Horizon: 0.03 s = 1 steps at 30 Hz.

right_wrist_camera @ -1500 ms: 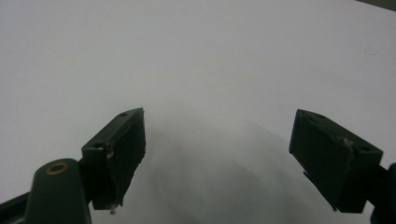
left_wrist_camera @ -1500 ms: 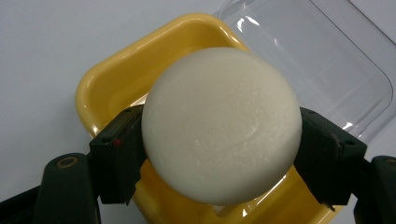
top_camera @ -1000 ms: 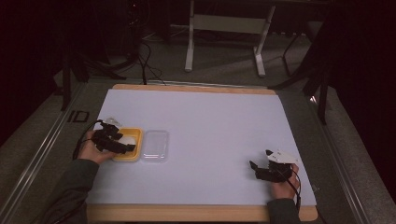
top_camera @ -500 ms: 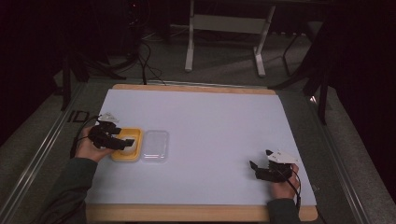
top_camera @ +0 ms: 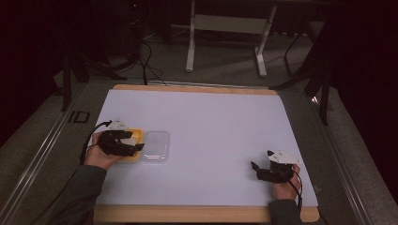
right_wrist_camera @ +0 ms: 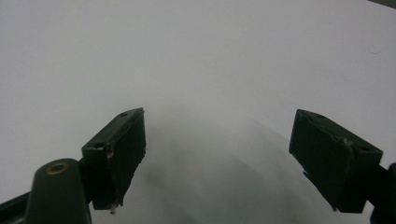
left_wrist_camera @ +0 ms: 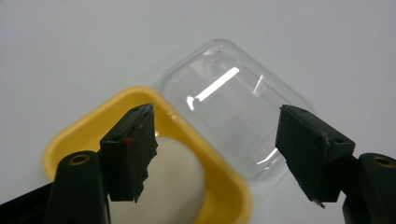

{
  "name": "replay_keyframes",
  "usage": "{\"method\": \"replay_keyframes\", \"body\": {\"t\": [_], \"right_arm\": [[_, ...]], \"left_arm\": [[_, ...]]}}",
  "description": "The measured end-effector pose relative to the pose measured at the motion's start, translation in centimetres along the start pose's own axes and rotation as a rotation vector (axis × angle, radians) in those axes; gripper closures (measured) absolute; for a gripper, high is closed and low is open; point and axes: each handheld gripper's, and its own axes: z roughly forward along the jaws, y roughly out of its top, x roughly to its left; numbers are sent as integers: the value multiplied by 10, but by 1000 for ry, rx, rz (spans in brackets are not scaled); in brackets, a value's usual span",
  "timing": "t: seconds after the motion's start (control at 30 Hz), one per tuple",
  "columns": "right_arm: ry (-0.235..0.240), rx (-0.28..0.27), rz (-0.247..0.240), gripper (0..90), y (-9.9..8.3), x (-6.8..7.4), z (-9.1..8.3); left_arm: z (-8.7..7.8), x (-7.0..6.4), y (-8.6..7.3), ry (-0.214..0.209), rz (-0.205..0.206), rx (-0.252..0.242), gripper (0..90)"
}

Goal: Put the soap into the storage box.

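Lid [left_wrist_camera: 233, 105] of clear moulded plastic lies off, just beside the yellow rectangular tray [left_wrist_camera: 95, 128] holding a white ball [left_wrist_camera: 175, 179]; left gripper [left_wrist_camera: 217, 154] hovers open-jawed, closing undone, right gripper [right_wrist_camera: 219, 158] idle, open.

Left gripper [top_camera: 133, 146] — jaws spread wide, hand low at left; right gripper [top_camera: 256, 169] — jaws likewise apart, near the front edge.

Yellow tray [left_wrist_camera: 219, 186] touching clear lid [left_wrist_camera: 233, 107]

Lid [top_camera: 155, 146] right of tray [top_camera: 133, 136], touching
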Motion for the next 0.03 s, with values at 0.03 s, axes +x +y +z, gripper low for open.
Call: {"method": "replay_keyframes", "body": {"t": [0.03], "right_arm": [[1, 0, 2, 184, 0, 0, 0]], "left_arm": [[1, -6, -1, -1, 7, -15, 305]]}}
